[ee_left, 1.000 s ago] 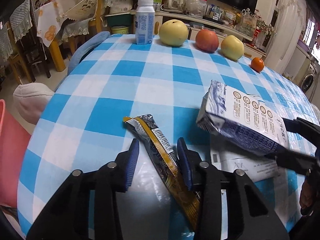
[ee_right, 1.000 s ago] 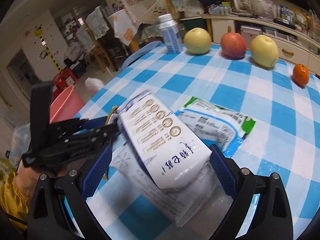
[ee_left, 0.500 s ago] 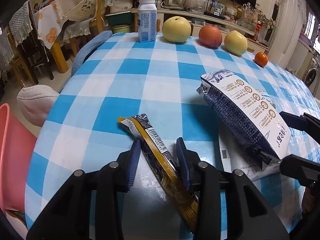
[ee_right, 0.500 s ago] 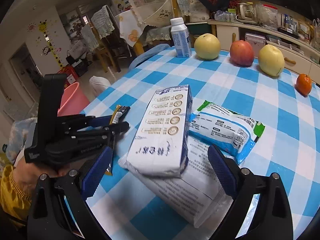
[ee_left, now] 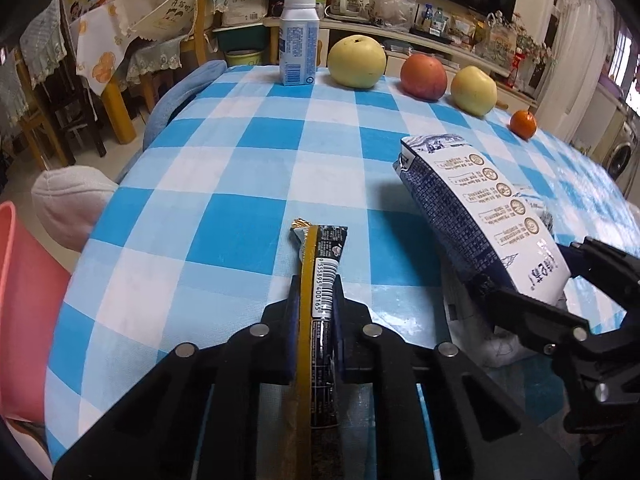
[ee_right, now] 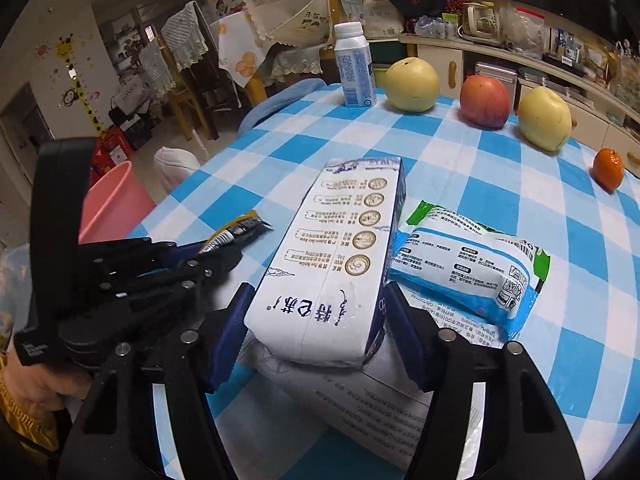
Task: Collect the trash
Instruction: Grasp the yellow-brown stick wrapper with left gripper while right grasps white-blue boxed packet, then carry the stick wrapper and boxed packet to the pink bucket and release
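The left tongs [ee_left: 314, 304] are clenched on a long black-and-gold snack wrapper [ee_left: 320, 276], their blue pads pressing both sides of it near its barcode. The wrapper's far end pokes forward past the pads over the blue-and-white checked cloth of the desk [ee_left: 224, 184], near the desk's left edge.

The right tongs [ee_right: 316, 312] are closing around a white-and-navy milk carton [ee_right: 344, 256] that lies lengthwise between the two pads, its printed end facing the camera. The pads sit right against the carton's sides; whether they already press on it is hard to tell. The carton rests on a crumpled printed paper sheet [ee_right: 384, 404]. Just to the right of the carton, touching the same sheet, lies a blue, white and green plastic pouch [ee_right: 468, 272].

In the right wrist view the left tongs appear at lower left with a hand [ee_right: 36, 380] and a yellow sleeve behind them, the wrapper sticking out of their tip.

Along the far side of the desk stand a small white milk bottle [ee_left: 298, 40], upright, then a yellow pear [ee_left: 357, 62], a red apple [ee_left: 423, 77], a second yellow fruit [ee_left: 474, 90] and a small orange [ee_left: 523, 124], in a row and apart from one another. Off the desk's left edge, a pink bucket [ee_right: 116, 208] stands on the floor below.
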A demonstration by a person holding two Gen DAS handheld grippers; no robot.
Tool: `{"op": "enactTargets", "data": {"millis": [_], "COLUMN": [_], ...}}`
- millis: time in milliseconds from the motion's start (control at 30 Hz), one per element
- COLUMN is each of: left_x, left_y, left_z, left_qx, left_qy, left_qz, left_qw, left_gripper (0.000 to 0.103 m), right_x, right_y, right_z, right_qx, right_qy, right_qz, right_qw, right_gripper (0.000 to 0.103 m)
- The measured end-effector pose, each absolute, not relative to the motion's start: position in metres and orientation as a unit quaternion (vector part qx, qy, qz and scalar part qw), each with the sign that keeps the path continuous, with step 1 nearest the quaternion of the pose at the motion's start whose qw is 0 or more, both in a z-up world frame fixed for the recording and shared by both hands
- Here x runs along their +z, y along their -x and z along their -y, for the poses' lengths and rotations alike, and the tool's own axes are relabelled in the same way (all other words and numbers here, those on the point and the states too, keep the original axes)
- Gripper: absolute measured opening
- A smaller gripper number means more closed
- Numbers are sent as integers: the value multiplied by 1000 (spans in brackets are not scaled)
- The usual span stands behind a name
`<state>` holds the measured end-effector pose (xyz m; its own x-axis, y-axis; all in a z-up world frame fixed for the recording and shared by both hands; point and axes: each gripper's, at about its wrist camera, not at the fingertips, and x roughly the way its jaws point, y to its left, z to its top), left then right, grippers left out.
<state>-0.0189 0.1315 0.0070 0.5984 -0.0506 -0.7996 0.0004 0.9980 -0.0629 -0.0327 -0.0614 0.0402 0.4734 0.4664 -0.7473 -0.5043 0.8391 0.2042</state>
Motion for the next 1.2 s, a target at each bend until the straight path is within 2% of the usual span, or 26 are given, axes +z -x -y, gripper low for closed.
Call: {"op": "enactTargets", "data": {"millis": [367, 1200], "left_x": [10, 59], "left_y": [19, 42], "left_z": [-143, -192], "left_qx": [-30, -32], "left_qy": [68, 136], "left_qz": [-447, -361], "left_qw": [892, 922], "left_gripper": [14, 14], "right_x": [41, 84], "right_y": [28, 76], "right_z": [69, 40], "right_qx": [271, 297], "right_qy": [10, 42], "right_qz": [-424, -344], "right_qw": [864, 890], "right_gripper": [63, 62]}}
